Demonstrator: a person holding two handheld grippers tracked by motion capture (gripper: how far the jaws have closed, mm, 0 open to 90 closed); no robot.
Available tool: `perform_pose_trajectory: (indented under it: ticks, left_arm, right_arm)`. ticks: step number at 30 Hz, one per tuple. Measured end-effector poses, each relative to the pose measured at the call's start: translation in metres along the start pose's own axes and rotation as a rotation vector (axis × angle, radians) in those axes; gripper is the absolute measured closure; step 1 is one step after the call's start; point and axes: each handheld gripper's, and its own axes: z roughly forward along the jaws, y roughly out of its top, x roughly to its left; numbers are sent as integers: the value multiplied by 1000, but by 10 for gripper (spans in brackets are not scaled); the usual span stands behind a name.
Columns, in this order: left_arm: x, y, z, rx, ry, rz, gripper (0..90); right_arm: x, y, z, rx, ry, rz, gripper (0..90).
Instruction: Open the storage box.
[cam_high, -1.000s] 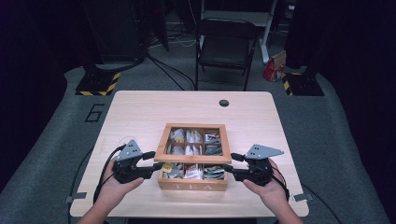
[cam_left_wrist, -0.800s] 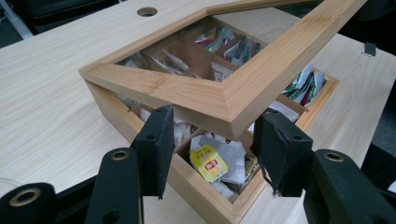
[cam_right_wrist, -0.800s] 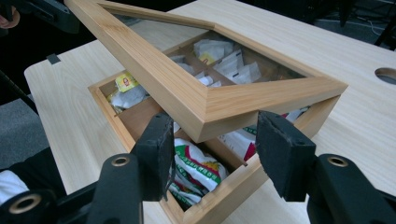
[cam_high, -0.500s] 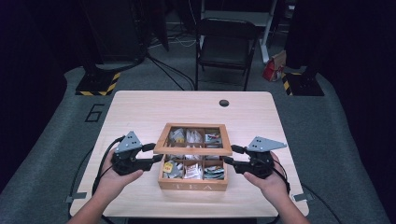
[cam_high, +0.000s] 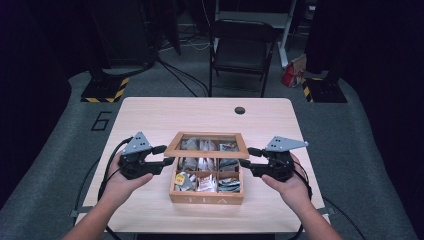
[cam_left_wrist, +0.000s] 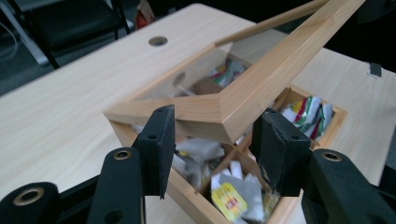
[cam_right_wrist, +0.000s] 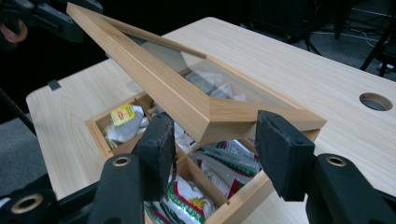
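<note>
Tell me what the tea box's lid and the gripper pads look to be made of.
Lid: frame of pale wood, smooth matte finish, visible grain and mitred corner; its panel looks like clear glass or plastic, since the tea bags show through it. Gripper pads: black, dull, probably rubber or dense foam, with slightly rough, worn edges.

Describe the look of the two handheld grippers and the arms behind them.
Both the left gripper and the right gripper are black, each topped with a grey three-cornered plate and trailing a black cable. Their fingers are flat, black, blocky pads on arms with brass-ringed holes. The person's forearms are bare; no sleeves or gloves are visible.
</note>
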Motion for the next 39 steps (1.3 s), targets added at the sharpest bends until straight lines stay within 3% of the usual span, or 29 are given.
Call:
perform_pose_trajectory:
  ticks: [3, 9, 14, 23, 29, 39]
  left_arm:
    - [3, 0, 3, -8, 12, 6, 502]
    - [18, 1, 20, 1, 28, -53, 509]
    - [24, 6, 26, -5, 40, -72, 545]
    - [26, 10, 27, 12, 48, -53, 562]
    - [29, 17, 28, 17, 59, -57, 570]
    - [37, 25, 30, 9, 51, -78, 573]
  right_arm:
    - [-4, 4, 0, -7, 7, 9, 489]
    - [-10, 17, 0, -14, 4, 15, 504]
    - [-11, 21, 0, -8, 0, 12, 506]
    - [-15, 24, 1, -14, 0, 5, 513]
    - [-19, 26, 10, -33, -30, -12, 479]
    - [-34, 30, 19, -24, -57, 6, 482]
